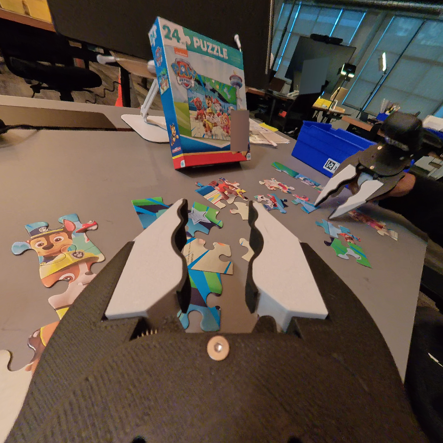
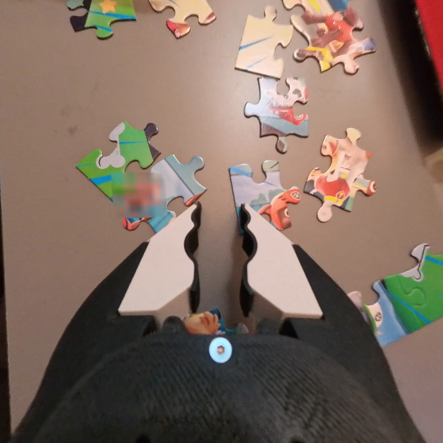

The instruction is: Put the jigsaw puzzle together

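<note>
Left gripper [image 1: 218, 203], jaws spread and bare, above loose puzzle pieces [image 1: 207, 255] on grey table [image 1: 84, 172]; puzzle box [image 1: 201, 96] upright beyond. Right gripper [image 2: 220, 208], jaws apart over bare table [image 2: 72, 84], gripping nothing, between light-blue piece [image 2: 178, 177] and orange-dog piece [image 2: 263, 191].

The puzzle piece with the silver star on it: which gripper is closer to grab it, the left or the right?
Left. The star piece lies right by the open left gripper, at its fingertips. The right gripper hangs far off over other pieces.
</note>
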The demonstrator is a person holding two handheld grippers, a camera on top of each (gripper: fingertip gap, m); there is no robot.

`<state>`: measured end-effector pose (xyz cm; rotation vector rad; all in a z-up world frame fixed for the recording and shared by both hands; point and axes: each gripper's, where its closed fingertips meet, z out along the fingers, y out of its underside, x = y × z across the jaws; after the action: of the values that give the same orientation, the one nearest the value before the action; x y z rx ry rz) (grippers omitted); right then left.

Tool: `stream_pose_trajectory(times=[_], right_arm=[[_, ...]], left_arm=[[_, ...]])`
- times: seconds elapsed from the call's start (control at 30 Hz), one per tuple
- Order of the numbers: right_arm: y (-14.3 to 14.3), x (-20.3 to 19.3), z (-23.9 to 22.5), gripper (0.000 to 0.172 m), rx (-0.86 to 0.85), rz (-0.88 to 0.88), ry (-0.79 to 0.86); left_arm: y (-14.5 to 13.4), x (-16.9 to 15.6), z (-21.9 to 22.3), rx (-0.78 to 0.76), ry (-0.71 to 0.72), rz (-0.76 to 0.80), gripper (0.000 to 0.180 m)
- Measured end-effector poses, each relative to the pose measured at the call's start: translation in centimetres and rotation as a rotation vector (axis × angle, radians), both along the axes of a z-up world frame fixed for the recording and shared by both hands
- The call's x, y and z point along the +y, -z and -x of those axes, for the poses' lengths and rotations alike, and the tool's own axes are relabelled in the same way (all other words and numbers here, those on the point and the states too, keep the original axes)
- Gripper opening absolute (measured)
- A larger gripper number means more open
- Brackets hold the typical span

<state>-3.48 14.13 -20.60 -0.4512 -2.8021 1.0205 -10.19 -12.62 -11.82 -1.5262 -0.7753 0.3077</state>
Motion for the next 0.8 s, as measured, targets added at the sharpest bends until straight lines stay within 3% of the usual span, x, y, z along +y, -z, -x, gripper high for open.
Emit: stream_pose_trajectory(times=[0.13,0.3,0.4,0.5,0.53,0.8], right_arm=[[-1.0,0.0,1.1,0.033,0.083,0.015,0.048],[-0.4,0.0,3.8,0.079,0.011,0.015,0.129],[0.5,-0.5,4.1,0.084,-0.017,-0.005,0.088],[0.4,-0.7,3.6,0.069,-0.020,-0.016,0.063],[0.3,-0.8,3.3,0.057,-0.022,-0.021,0.058],[0.4,-0.7,3.1,0.056,-0.026,-0.030,0.139]], left_arm=[[-1.9,-0.4,-0.3,0.034,-0.019,-0.053,0.049],[-4.4,-2.1,-0.1,0.054,-0.072,-0.087,0.048],[-5.5,-3.2,-0.1,0.072,-0.100,-0.091,0.048],[-5.9,-4.1,-0.1,0.087,-0.123,-0.078,0.047],[-5.9,-4.4,-0.1,0.089,-0.132,-0.069,0.047],[-6.4,-7.4,0.3,0.115,-0.275,0.001,0.045]])
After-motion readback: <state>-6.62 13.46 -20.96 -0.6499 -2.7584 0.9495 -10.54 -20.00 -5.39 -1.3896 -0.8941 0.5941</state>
